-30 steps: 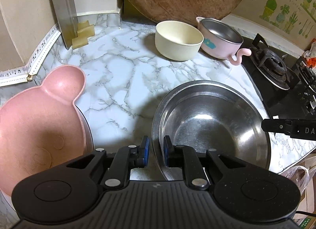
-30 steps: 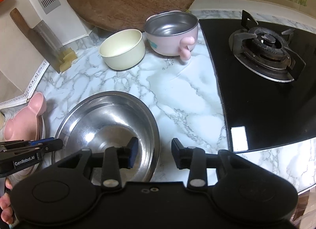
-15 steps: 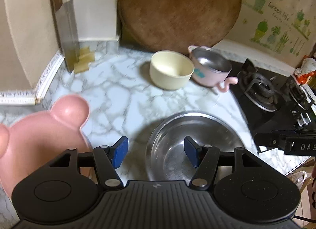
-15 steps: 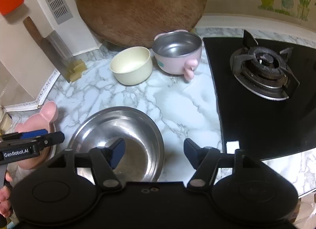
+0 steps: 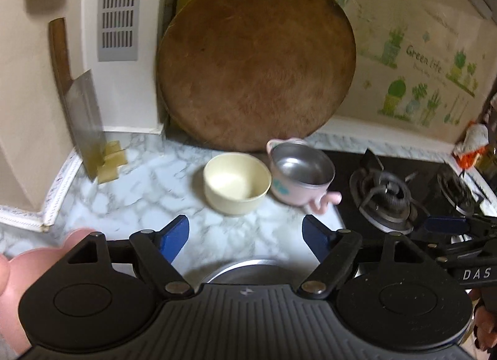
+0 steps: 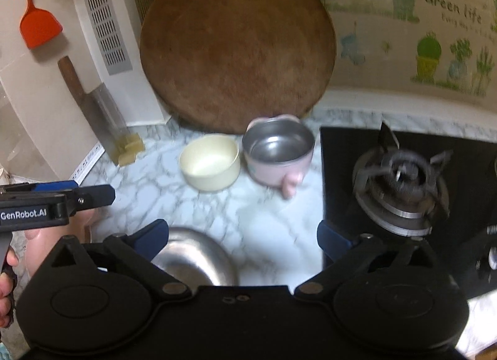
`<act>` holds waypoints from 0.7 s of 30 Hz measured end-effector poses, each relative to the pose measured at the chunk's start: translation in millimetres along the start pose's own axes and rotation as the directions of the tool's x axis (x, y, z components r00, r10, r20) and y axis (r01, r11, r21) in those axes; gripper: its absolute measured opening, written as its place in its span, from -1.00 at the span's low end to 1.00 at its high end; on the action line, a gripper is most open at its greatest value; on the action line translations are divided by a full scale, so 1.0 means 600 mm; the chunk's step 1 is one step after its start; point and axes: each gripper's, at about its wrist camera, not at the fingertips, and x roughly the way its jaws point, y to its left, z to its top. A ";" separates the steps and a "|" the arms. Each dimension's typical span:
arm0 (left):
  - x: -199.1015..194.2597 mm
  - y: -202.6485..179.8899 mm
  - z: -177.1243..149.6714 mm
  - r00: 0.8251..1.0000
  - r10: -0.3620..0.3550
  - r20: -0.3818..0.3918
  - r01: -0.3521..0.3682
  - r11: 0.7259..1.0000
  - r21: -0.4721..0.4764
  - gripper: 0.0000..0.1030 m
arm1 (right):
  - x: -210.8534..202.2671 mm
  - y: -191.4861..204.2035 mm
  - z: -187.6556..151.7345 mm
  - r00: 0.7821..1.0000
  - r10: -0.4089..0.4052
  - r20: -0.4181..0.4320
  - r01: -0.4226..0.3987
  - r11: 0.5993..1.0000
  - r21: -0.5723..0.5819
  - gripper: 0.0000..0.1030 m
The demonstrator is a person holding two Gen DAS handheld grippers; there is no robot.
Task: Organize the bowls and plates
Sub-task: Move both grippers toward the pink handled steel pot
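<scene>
**Both grippers spread and empty above the steel basin**

Counter [image 5: 130, 192]: white marble pattern, running back to a tiled wall. Hob [image 6: 403, 173] black, on the counter's right side, one burner in clear view.

Board [image 5: 254, 58]: round, brown, wooden, leaned upright against the wall. Largest item in the scene.

Steel basin [image 6: 192, 254]: sat on the counter at the near edge, mostly hidden under the gripper bodies in both views. Nothing touched it.

Pink plate [image 5: 12, 282]: bear-eared, at the near left, beside the basin; only its edge showed.

Steel-lined pink bowl [image 5: 299, 173]: stood in front of the board's lower rim, just left of the hob, a handle stub pointing forward.

Cream bowl [image 5: 237, 184]: upright, touching or just beside the pink bowl on its left; contact could not be settled. Both bowls were well behind the basin.

Cleaver [image 6: 93, 108]: stood blade-down in a holder against the left wall.

Left gripper [image 5: 245, 234]: jaws had just been opening, blue pads wide apart, nothing between them but counter beyond.

Right gripper [image 6: 242, 237]: jaws had just been opening, spread fully, nothing gripped; left pad hung over the basin's rim without touching.
</scene>
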 end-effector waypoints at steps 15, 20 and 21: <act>0.190 -0.078 0.073 0.984 0.032 -0.176 -0.065 0.980 -0.187 0.55 | 0.103 -0.123 0.150 0.999 -0.033 -0.021 0.032 0.998 -0.056 0.99; 0.244 -0.092 0.075 0.976 0.037 -0.215 -0.087 0.969 -0.231 0.55 | 0.157 -0.159 0.173 0.997 -0.051 -0.056 0.048 0.998 -0.043 0.97; 0.253 -0.095 0.076 0.976 0.040 -0.214 -0.090 0.968 -0.233 0.55 | 0.167 -0.165 0.178 0.997 -0.054 -0.059 0.052 0.998 -0.039 0.97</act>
